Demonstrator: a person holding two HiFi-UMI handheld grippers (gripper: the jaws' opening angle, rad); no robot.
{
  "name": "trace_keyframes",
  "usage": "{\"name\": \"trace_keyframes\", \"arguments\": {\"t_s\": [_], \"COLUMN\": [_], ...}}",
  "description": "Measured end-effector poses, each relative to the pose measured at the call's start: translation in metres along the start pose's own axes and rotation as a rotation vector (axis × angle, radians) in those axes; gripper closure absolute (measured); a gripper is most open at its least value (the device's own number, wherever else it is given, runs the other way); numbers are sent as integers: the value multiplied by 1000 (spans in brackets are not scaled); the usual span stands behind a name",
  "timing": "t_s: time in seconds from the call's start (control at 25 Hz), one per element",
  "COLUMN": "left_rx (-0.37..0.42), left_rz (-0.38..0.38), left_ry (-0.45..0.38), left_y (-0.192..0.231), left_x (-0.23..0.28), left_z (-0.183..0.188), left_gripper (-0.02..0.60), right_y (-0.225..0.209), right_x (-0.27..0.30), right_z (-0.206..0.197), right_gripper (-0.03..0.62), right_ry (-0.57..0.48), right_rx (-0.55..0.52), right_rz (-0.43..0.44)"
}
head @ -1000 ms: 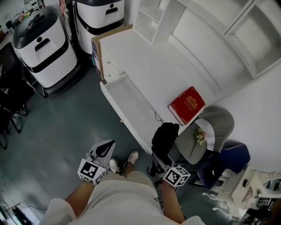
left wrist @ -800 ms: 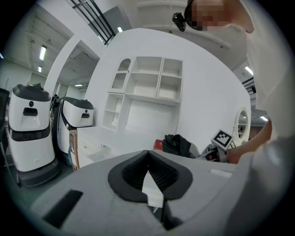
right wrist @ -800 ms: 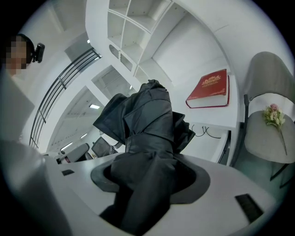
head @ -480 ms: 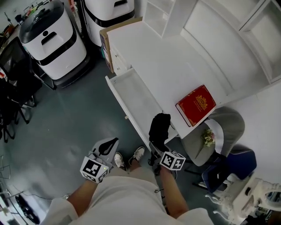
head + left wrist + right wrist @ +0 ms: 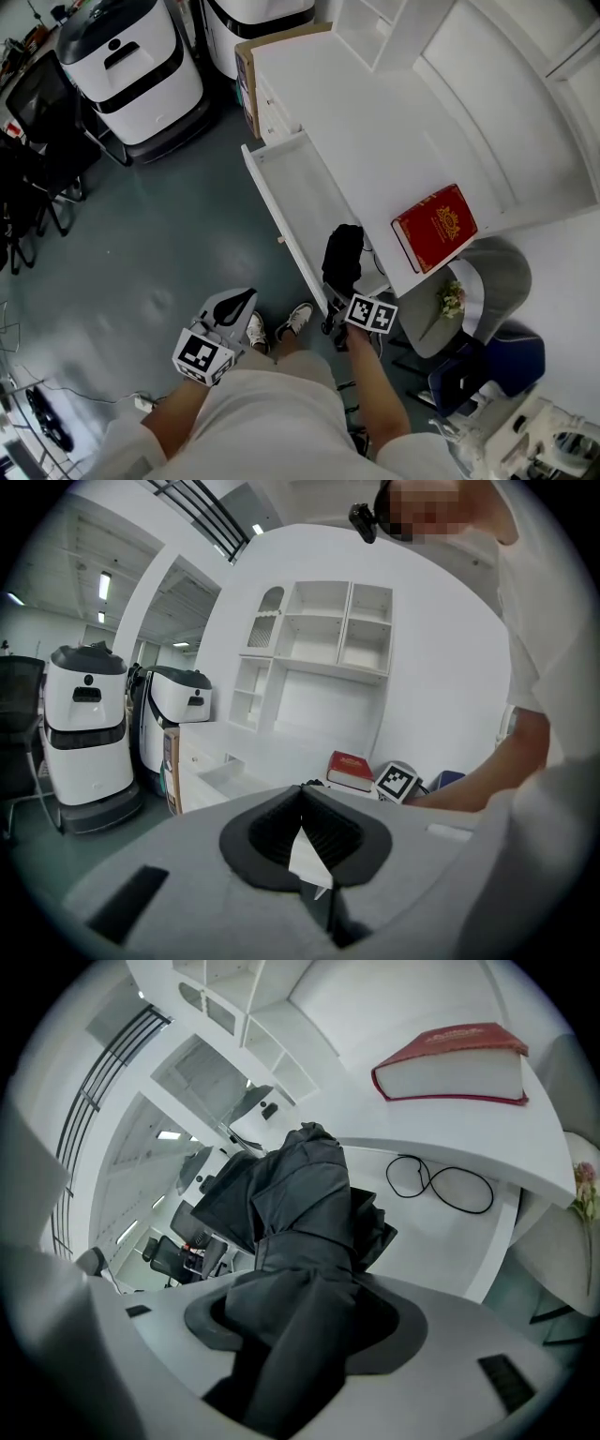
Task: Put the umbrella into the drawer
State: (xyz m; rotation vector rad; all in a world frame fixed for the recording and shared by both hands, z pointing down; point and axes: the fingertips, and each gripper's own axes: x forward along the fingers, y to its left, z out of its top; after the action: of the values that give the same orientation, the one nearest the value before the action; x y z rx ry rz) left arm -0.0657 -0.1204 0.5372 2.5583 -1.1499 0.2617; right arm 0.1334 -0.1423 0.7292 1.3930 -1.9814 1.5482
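A folded black umbrella (image 5: 343,255) hangs over the near end of the open white drawer (image 5: 273,202), at the desk's front edge. My right gripper (image 5: 345,305) is shut on the umbrella's lower part, with its marker cube just below. In the right gripper view the black fabric (image 5: 300,1204) fills the jaws and rises ahead of them. My left gripper (image 5: 242,298) is lower left, over the floor beside the person's shoes, and its jaws meet with nothing between them (image 5: 302,803). From the left gripper view the drawer (image 5: 220,778) appears empty.
A red book (image 5: 434,228) lies on the white desk (image 5: 375,141), and a black cable (image 5: 441,1182) loops below it. Two white machines (image 5: 127,56) and a cardboard box (image 5: 246,70) stand at the back. A grey chair (image 5: 492,272) is at right, black chairs (image 5: 37,141) at left.
My right gripper has carried the umbrella down and in, from beside the desk edge to over the drawer's near end. The left gripper has hardly moved.
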Motion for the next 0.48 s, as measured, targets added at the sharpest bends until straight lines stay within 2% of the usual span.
{"name": "trace_keyframes", "arguments": {"t_s": [0.32, 0.48], "left_rx": [-15, -23], "left_rz": [34, 50], "left_ry": [9, 10], "left_y": [6, 9], "left_x": [-4, -5], "left_z": [-4, -5], "left_gripper": [569, 569], "right_y": [-13, -13], "right_x": [28, 37], "right_z": [5, 14], "right_gripper": [333, 333], "right_ry": [90, 81], "right_rx": [-11, 37], "right_rz": [-47, -38]}}
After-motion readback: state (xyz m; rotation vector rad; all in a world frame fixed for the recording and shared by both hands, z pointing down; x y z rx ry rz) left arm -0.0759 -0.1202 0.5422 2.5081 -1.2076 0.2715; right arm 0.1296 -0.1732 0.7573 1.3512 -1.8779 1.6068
